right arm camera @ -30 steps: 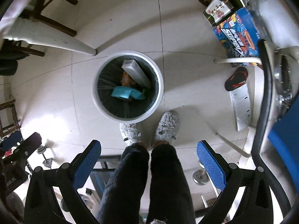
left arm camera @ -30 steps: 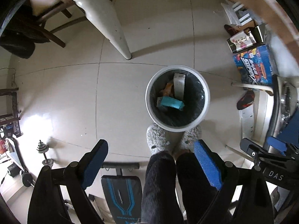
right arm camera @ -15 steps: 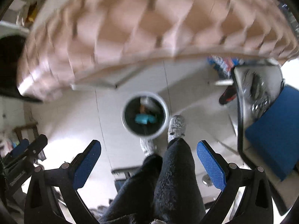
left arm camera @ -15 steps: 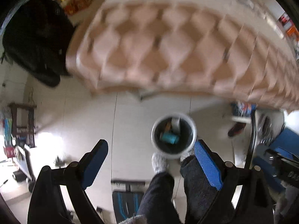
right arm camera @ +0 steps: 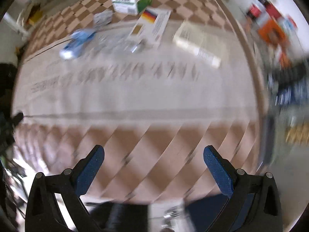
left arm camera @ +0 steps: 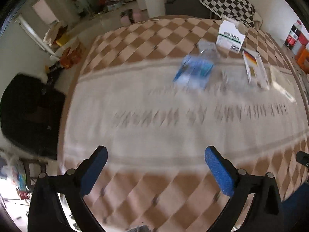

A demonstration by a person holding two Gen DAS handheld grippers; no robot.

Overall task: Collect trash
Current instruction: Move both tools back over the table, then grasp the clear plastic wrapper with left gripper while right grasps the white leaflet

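Both views are motion-blurred and look across a table with a checkered brown and cream cloth (left arm camera: pixel 154 116). At its far side lie a blue and clear plastic wrapper (left arm camera: pixel 195 71), also in the right wrist view (right arm camera: pixel 77 42), an open white and green carton (left arm camera: pixel 230 35) (right arm camera: pixel 131 0), a flat box with a flag print (left arm camera: pixel 255 67) (right arm camera: pixel 150 29), and a white packet (right arm camera: pixel 199 42). My left gripper (left arm camera: pixel 155 152) is open and empty over the near cloth. My right gripper (right arm camera: pixel 153 152) is open and empty too.
A black chair back (left arm camera: pixel 30 114) stands at the table's left edge. A checkered chair (left arm camera: pixel 229 2) stands behind the table. Red and orange boxes (right arm camera: pixel 270 27) sit off to the right. The bin is out of view.
Both grippers have swung up from the floor bin to face the table top. The bin, feet and floor have dropped out of view. Both grippers stay open and empty.
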